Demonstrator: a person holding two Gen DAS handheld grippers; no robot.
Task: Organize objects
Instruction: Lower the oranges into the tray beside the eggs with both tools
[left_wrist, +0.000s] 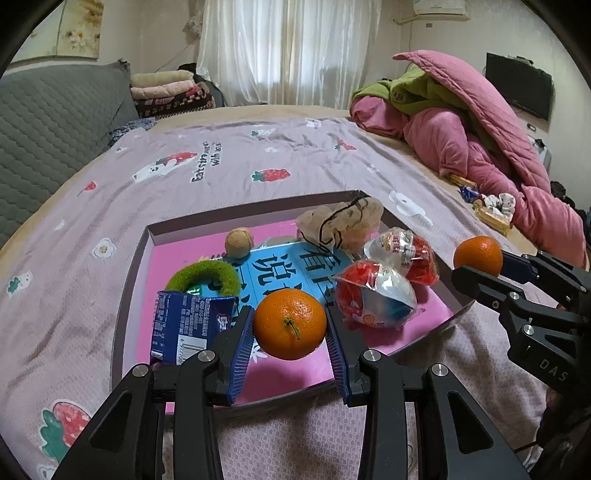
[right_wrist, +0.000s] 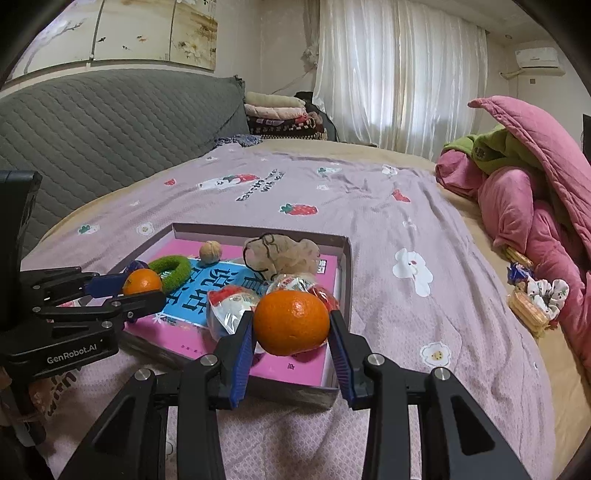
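My left gripper (left_wrist: 290, 326) and right gripper (right_wrist: 291, 325) each pinch an orange (left_wrist: 290, 324) over the crowded box (left_wrist: 127, 273); either could roll off the packets (left_wrist: 376, 299) just ahead.

Soft daylight glows through the curtain (left_wrist: 291, 48); both views are sharp, with fisheye-bent, dark-vignetted edges.
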